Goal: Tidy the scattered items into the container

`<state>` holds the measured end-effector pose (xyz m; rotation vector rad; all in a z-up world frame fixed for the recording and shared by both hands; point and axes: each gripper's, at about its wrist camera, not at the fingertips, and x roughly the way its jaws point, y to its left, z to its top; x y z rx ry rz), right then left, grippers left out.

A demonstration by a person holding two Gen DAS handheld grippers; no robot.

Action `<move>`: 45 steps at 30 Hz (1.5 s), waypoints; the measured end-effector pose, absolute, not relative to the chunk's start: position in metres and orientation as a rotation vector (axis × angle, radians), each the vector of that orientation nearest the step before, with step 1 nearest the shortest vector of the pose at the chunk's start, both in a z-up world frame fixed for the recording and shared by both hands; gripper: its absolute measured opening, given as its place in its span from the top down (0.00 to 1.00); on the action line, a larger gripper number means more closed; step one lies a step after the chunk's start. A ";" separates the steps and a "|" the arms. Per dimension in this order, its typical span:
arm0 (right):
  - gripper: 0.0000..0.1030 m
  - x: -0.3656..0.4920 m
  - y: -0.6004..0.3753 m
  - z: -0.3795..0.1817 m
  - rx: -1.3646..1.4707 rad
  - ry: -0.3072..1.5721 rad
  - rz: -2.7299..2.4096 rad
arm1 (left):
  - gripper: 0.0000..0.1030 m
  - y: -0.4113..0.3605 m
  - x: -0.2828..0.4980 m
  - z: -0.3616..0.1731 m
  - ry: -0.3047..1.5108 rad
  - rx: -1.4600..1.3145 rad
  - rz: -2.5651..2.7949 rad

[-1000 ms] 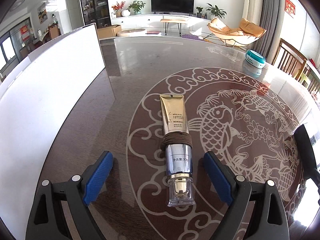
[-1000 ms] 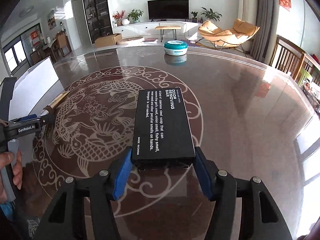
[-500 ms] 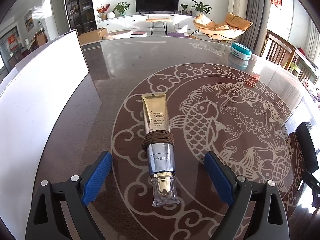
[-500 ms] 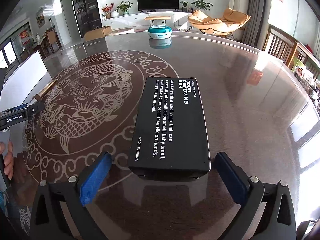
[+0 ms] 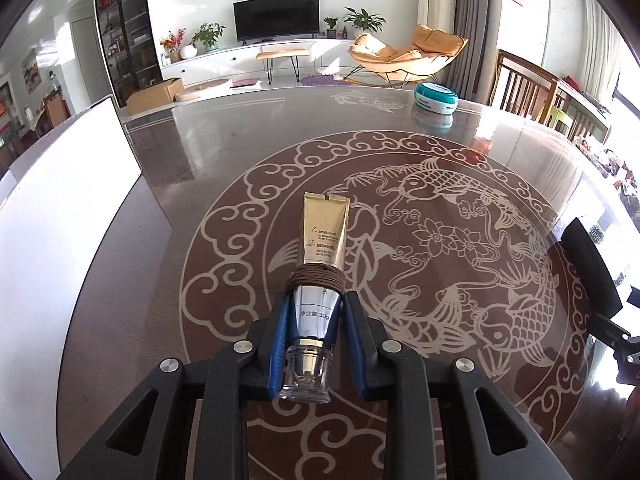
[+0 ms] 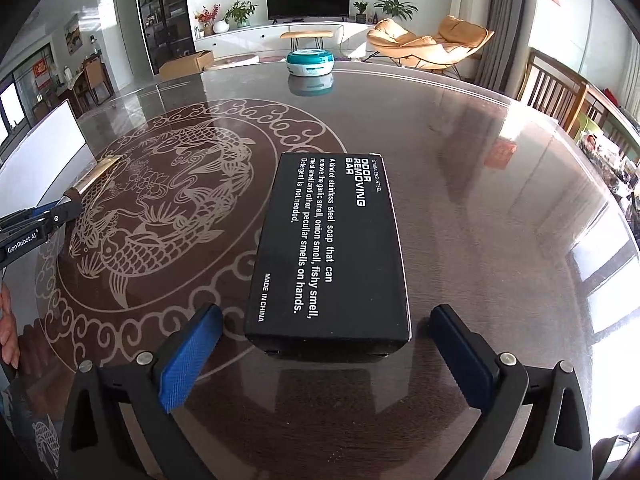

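Observation:
A gold and silver cosmetic tube [image 5: 322, 240] with a brown band and a clear cap lies on the dark table. My left gripper [image 5: 314, 308] is shut on its silver neck, blue pads pressing both sides. In the right wrist view a black soap box [image 6: 330, 252] with white lettering lies flat, and my right gripper [image 6: 326, 354] stands open around its near end, the pads apart from its sides. The tube [image 6: 94, 176] and the left gripper [image 6: 44, 220] show at the left edge there. A white container [image 5: 56, 216] stands along the table's left side.
A round teal and white tin [image 5: 435, 98] sits near the far edge of the table, also in the right wrist view [image 6: 310, 62]. Wooden chairs [image 6: 560, 92] line the right side. A person's hand [image 6: 8, 328] shows at the left. The glossy table bears a fish pattern [image 5: 440, 240].
My left gripper closed from wide open onto the tube's silver neck. My right gripper opened off the black box's sides, and the box now lies free between its pads.

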<state>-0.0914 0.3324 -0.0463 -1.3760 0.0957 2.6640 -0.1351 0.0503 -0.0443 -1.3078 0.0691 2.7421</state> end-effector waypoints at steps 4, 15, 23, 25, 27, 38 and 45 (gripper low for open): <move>0.00 -0.092 0.331 -0.046 -1.376 0.095 2.663 | 0.78 0.060 -0.117 -0.044 0.069 -1.298 2.720; 0.00 -0.092 0.331 -0.046 -1.375 0.095 2.663 | 0.09 0.050 -0.119 -0.052 0.010 -1.383 2.745; 0.00 -0.092 0.331 -0.046 -1.375 0.095 2.663 | 0.00 0.056 -0.121 -0.056 0.069 -1.425 2.731; 0.00 -0.092 0.331 -0.046 -1.375 0.095 2.664 | 0.00 0.056 -0.120 -0.055 0.068 -1.425 2.731; 0.00 -0.092 0.331 -0.046 -1.375 0.095 2.663 | 0.00 0.056 -0.120 -0.056 0.068 -1.425 2.731; 0.00 -0.092 0.331 -0.046 -1.376 0.095 2.663 | 0.00 0.056 -0.120 -0.055 0.068 -1.425 2.731; 0.00 -0.092 0.331 -0.046 -1.376 0.095 2.663 | 0.00 0.056 -0.120 -0.056 0.069 -1.425 2.731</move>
